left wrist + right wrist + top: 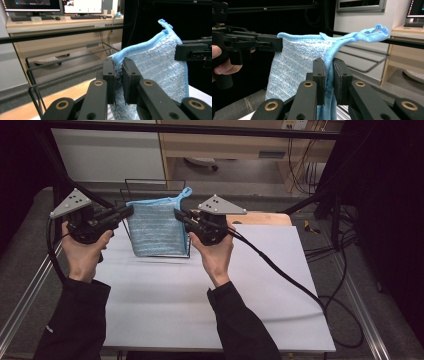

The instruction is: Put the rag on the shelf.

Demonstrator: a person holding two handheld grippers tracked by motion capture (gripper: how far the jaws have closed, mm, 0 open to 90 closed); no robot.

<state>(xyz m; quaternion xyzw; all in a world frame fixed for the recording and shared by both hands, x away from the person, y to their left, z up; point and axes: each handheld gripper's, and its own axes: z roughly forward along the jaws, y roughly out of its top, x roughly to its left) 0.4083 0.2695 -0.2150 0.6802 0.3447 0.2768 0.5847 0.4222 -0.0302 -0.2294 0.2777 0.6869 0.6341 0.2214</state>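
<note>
Now I hold the blue towel up over the wire rack.
My left gripper pinches its left top corner, my right gripper its right; soft, light, limp cloth, best taken by its hemmed corners.

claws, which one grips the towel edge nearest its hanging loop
The right claw. It pinches the blue towel on the side where the loop sticks up; the left claw holds the opposite top corner.
</note>
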